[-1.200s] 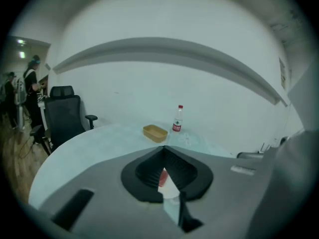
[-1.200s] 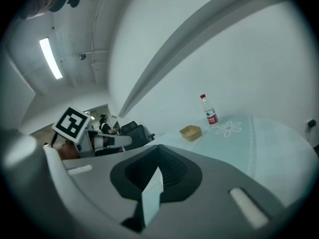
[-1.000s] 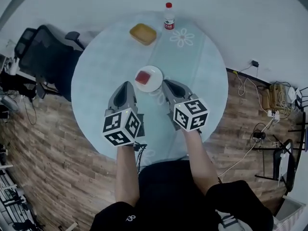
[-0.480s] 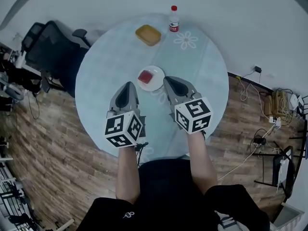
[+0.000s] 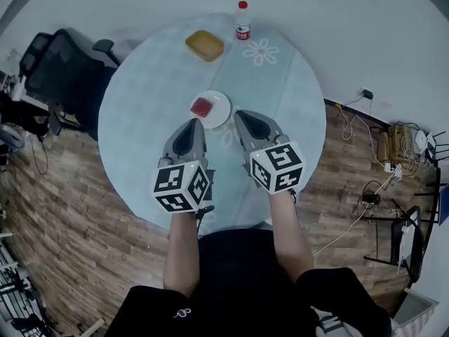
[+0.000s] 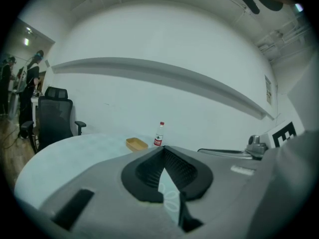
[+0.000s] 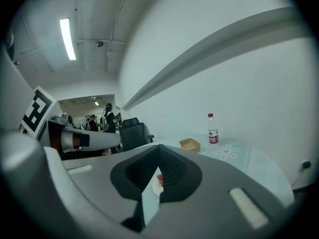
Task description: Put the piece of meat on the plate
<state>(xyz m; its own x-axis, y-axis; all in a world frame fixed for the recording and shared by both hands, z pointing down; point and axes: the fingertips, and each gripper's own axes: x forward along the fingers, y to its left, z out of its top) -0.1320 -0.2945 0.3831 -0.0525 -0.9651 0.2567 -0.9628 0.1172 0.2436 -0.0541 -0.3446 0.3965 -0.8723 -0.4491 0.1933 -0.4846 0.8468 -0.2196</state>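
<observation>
Forearms (image 5: 181,251) bare, both reaching up-frame from lower ctr of head view, roughly parallel. Both grippers are held low over the table (image 5: 133,153), noses dipped slightly.

Pose, left to right:
- Left gripper (image 5: 194,123), just left of ctr, nose close to lower-left rim of plate (image 5: 222,104); contact can't be judged. In left gripper view its pads (image 6: 179,168) are pressed together at the tips w/ nothing pinched. A thin wedge of tabletop shows below the meeting point.
- Piece of meat (image 5: 202,107) lies on the plate, left of plate's middle, at frame ctr, just ahead of and between the two noses.
- Right gripper (image 5: 238,115), just right of ctr, nose near plate's right rim. In right gripper view its pads (image 7: 172,171) meet tip to tip, empty. Plate edge and meat show through the gap beyond, apart from pads.

Materials/shapes, left to right:
- Office chair (image 5: 59,69), upper left: black, mesh-look back.
- Floor (image 5: 70,209): brown wood-plank pattern.
- Table: round, smooth, pale blue-green, w/ white flower print (image 5: 260,51).
- Grippers: grey moulded shells, black ribbed pads. Each carries a black-and-white marker cube (image 5: 181,187) at rear.
- Dish (image 5: 204,45), upper ctr: yellow, rectangular, shallow.
- Meat: flat, squarish, red. Plate: round, white, glossy.
- Bottle (image 5: 243,22): clear plastic, red cap and label, upright.
- Cables (image 5: 365,195), right side: loose on floor.
</observation>
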